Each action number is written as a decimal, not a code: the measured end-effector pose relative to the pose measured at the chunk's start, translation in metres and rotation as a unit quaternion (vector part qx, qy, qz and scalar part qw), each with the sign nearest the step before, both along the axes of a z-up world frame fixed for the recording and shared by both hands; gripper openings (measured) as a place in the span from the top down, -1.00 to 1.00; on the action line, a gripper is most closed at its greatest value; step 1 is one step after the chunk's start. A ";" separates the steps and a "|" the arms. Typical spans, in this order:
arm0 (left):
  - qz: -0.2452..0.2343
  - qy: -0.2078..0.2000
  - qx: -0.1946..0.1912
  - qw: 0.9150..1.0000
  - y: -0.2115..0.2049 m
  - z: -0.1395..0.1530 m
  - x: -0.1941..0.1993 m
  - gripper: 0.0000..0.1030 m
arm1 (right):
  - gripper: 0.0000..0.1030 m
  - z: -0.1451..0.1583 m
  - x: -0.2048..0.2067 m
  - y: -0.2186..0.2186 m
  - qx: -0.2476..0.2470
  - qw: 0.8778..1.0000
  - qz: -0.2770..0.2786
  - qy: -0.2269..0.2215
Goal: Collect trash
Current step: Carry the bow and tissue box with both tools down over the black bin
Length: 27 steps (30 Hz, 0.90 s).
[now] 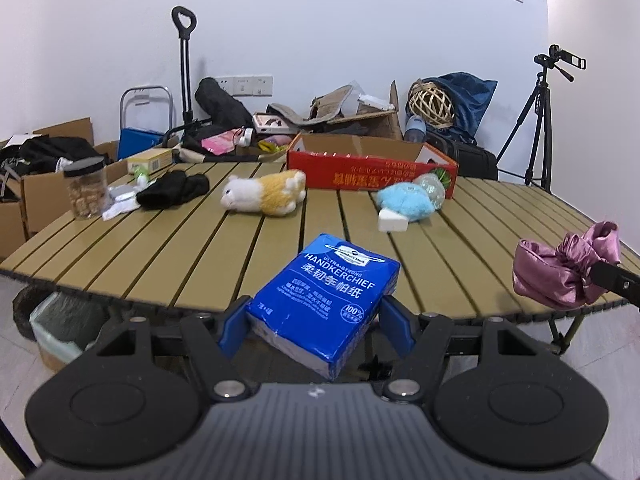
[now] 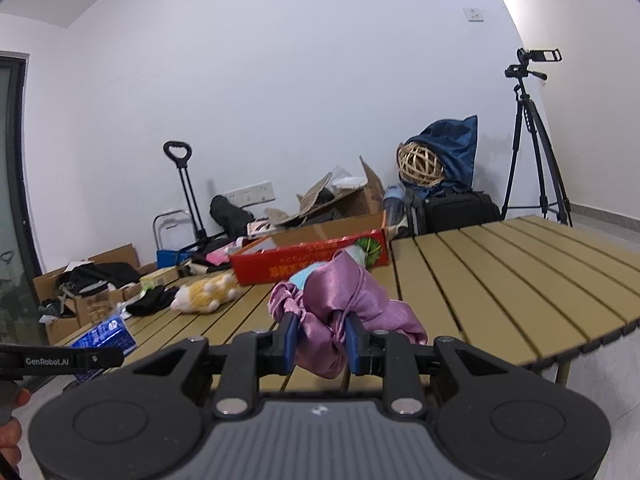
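Tissue pack clamped flat between the blue pads of the left hand-held gripper, lifted at the near tabletop edge, likely for carrying off; pink satin pouch pinched in the nearly closed right hand-held gripper, bunched, clear of the slats

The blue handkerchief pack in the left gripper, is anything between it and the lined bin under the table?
Nothing visible does: the blue handkerchief pack hangs past the slatted table's edge, the green-lined bin lower left.
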<state>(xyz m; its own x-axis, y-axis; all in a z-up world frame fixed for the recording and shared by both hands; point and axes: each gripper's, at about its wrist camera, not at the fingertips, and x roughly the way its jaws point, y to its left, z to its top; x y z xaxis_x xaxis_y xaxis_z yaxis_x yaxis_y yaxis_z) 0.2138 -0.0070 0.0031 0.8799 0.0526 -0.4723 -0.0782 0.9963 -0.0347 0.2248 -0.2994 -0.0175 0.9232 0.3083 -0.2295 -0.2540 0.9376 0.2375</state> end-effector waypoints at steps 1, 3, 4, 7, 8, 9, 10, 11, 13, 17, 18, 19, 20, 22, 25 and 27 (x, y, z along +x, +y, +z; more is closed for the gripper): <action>0.001 0.004 -0.002 1.000 0.002 -0.003 -0.005 -0.35 | 0.54 -0.003 -0.003 0.001 -0.001 1.000 0.003 0.003; 0.003 0.013 -0.005 1.000 0.007 -0.010 -0.013 -0.35 | 0.54 -0.009 -0.012 0.005 -0.006 1.000 0.011 0.012; 0.004 0.017 -0.005 1.000 0.009 -0.014 -0.017 -0.35 | 0.54 -0.012 -0.015 0.008 -0.009 1.000 0.015 0.016; 0.010 0.029 -0.008 1.000 0.016 -0.024 -0.026 -0.35 | 0.54 -0.020 -0.028 0.015 -0.014 0.999 0.028 0.025; 0.012 0.033 -0.010 0.999 0.019 -0.027 -0.030 -0.35 | 0.54 -0.022 -0.032 0.018 -0.018 0.999 0.031 0.026; 0.014 0.037 -0.012 0.999 0.022 -0.031 -0.033 -0.35 | 0.54 -0.024 -0.035 0.021 -0.022 0.999 0.035 0.027; 0.016 0.041 -0.012 0.999 0.025 -0.034 -0.036 -0.35 | 0.54 -0.026 -0.038 0.025 -0.027 0.998 0.038 0.029; 0.018 0.044 -0.011 0.999 0.028 -0.037 -0.039 -0.35 | 0.54 -0.028 -0.040 0.029 -0.031 0.998 0.043 0.032; 0.023 0.052 -0.011 0.998 0.033 -0.044 -0.044 -0.35 | 0.54 -0.033 -0.044 0.036 -0.040 0.997 0.053 0.042; 0.030 0.069 -0.013 0.997 0.041 -0.057 -0.052 -0.35 | 0.54 -0.047 -0.046 0.052 -0.064 0.993 0.074 0.068; 0.034 0.075 -0.015 0.997 0.044 -0.061 -0.053 -0.35 | 0.54 -0.051 -0.046 0.057 -0.070 0.992 0.079 0.076; 0.036 0.079 -0.017 0.996 0.047 -0.065 -0.054 -0.35 | 0.54 -0.055 -0.045 0.061 -0.075 0.990 0.084 0.083; 0.038 0.084 -0.020 0.996 0.050 -0.069 -0.054 -0.35 | 0.54 -0.059 -0.045 0.066 -0.081 0.989 0.089 0.091; 0.040 0.095 -0.023 0.994 0.054 -0.077 -0.056 -0.35 | 0.54 -0.066 -0.044 0.074 -0.093 0.986 0.098 0.102; 0.041 0.107 -0.023 0.993 0.057 -0.087 -0.057 -0.35 | 0.54 -0.076 -0.044 0.087 -0.112 0.981 0.109 0.116; 0.040 0.111 -0.027 0.993 0.059 -0.092 -0.056 -0.35 | 0.54 -0.084 -0.043 0.096 -0.122 0.977 0.117 0.128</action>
<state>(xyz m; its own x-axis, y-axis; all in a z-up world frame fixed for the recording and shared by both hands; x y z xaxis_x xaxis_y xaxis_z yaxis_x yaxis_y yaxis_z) 0.1580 0.0524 -0.0892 0.7479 0.0878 -0.6580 -0.1691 0.9837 -0.0609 0.1818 -0.2037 -0.1010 0.7366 0.4115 -0.5367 -0.4303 0.8974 0.0974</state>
